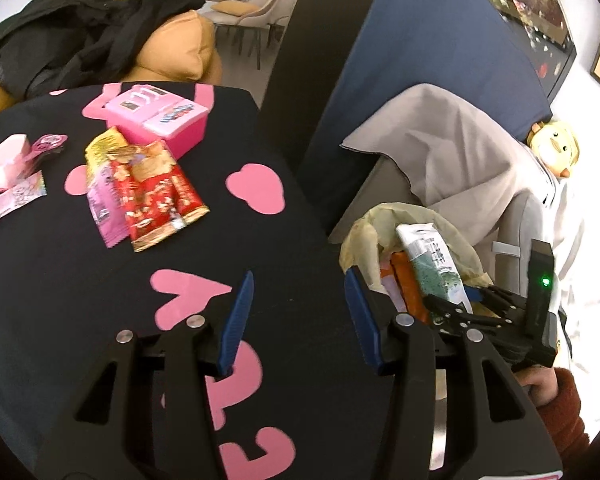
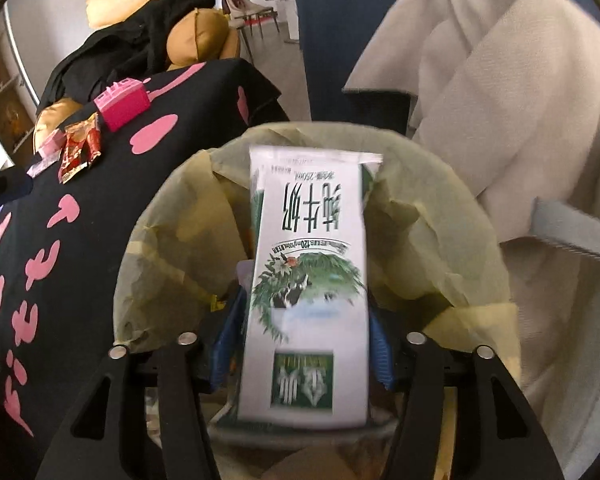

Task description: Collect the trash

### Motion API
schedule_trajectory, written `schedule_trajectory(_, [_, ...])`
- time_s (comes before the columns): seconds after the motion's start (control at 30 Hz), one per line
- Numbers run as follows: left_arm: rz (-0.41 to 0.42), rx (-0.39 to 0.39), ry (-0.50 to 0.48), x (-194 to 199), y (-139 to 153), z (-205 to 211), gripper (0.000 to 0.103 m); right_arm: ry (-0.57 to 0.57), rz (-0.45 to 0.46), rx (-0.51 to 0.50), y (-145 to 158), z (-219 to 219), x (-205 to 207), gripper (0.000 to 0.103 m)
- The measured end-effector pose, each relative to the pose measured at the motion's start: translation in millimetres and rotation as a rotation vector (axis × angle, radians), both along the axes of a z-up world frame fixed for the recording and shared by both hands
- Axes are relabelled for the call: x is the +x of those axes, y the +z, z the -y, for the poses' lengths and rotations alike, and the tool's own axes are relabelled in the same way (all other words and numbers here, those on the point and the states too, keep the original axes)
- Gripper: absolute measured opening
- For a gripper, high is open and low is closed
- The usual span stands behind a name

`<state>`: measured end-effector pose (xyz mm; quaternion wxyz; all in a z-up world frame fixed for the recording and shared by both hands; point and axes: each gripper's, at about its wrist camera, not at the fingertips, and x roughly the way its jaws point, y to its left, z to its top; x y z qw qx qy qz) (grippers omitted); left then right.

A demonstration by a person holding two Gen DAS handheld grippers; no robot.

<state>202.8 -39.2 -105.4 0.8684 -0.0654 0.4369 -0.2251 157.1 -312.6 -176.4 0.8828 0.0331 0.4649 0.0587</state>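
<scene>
Yellowish liner bag (image 2: 440,240) in bin holds milk carton (image 2: 308,280); right claw (image 2: 300,354) spread around it, left claw (image 1: 300,320) spread, empty.

Home living room: sofa cushions (image 1: 180,48), dining chairs (image 1: 260,4).

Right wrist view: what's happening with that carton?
A person with a gripper in each hand is clearing trash. The right gripper has the milk carton between its fingers over the lined trash bin; whether the pads press on it is unclear. The left gripper is open and empty above the black tablecloth, where snack wrappers lie beside a pink box.
</scene>
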Motion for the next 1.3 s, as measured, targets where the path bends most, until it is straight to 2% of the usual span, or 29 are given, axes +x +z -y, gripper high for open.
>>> schedule_trajectory(0.27, [0.073,0.005,0.059,-13,9,-46,0.054,-0.004,0.111,0.014,41,-4,-25,0.062])
schedule_trajectory(0.53, [0.099,-0.009,0.247,-22,6,-130,0.054,0.117,0.21,0.04,86,-53,-33,0.062])
schedule_trajectory(0.67, [0.101,-0.026,0.342,-28,2,-176,0.056,0.163,0.212,0.058,91,-85,-21,0.062])
schedule_trajectory(0.77, [0.106,-0.019,0.385,-29,-2,-204,0.057,0.218,0.186,0.124,87,-108,-8,0.062])
schedule_trajectory(0.87, [0.14,-0.002,0.37,-24,-3,-220,0.057,0.248,0.2,0.124,84,-133,0,0.062])
schedule_trajectory(0.97, [0.172,0.038,0.308,-9,-2,-227,0.057,0.247,0.218,0.078,80,-162,22,0.062])
schedule_trajectory(1.1, [0.187,0.094,0.211,29,3,-226,0.057,0.248,0.23,0.054,76,-186,57,0.062])
schedule_trajectory(1.2, [0.201,0.116,0.192,62,6,-220,0.057,0.222,0.243,0.025,72,-198,86,0.062])
schedule_trajectory(1.3, [0.198,0.155,0.202,89,-1,-210,0.057,0.189,0.2,0.03,65,-204,114,0.062])
